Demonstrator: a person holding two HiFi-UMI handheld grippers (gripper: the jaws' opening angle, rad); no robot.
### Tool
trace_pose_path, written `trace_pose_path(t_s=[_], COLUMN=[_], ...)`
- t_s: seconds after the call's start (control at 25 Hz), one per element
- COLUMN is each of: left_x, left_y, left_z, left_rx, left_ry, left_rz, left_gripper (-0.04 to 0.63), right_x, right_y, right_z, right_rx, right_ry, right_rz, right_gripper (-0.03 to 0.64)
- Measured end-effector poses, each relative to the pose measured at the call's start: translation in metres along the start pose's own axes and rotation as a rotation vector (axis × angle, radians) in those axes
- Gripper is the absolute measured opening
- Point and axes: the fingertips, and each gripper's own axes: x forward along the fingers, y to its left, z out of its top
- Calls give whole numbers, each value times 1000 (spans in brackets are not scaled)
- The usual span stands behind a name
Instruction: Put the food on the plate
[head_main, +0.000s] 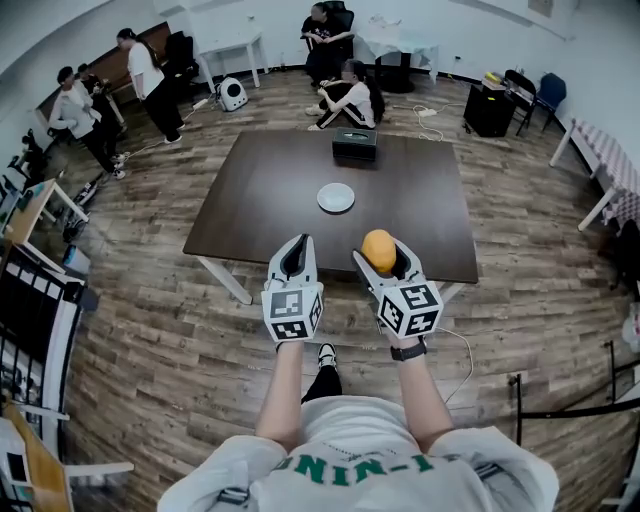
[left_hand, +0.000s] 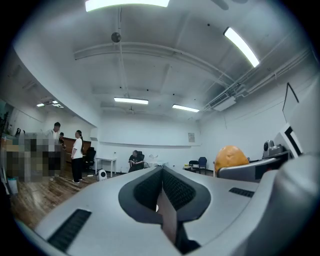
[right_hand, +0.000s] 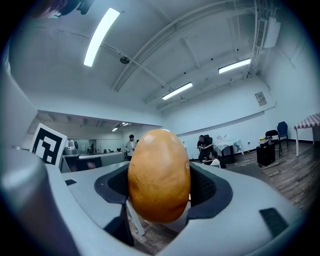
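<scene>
Right gripper view shows a smooth, orange-brown, egg-shaped food item (right_hand: 159, 175) standing upright between the jaws of the right gripper (right_hand: 161, 187). The dark ribbed pads (right_hand: 206, 186) press on it from both sides, so the gripper is clamped on it and holds it off any surface. What kind of food it is cannot be told.

In the head view the food item (head_main: 378, 248) sits at the tip of that gripper, in line with the near edge of a dark brown table (head_main: 270, 200). The white plate (head_main: 336, 197) lies bare near the middle of the tabletop, well apart from the food and beyond it. A small black box (head_main: 354, 146) stands at the table's far edge.

The left gripper (head_main: 297, 247) is held just beside the right one, at about the same height. In the left gripper view its jaws are closed pad against pad with nothing between them, and the food shows off to the right (left_hand: 231, 156). Each gripper carries a marker cube (head_main: 408, 308) at its back end.

The floor (head_main: 150, 300) is wood plank. Beyond the table a person (head_main: 348, 98) sits on the floor, and several people (head_main: 150, 80) stand at the far left.
</scene>
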Motion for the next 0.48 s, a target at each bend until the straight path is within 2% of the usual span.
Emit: trace_pose_path(t_s=[0.28, 0.48], left_x=[86, 139], left_y=[44, 82], left_z=[24, 21], left_rx=[-2, -24], left_ry=[-39, -31], left_rz=[-29, -37], left_gripper=[15, 15], right_x=[87, 153], right_y=[-32, -41], right_z=[38, 41], right_rx=[-23, -29], right_ry=[-32, -12], right_rz=[-27, -14], right_gripper=[319, 319])
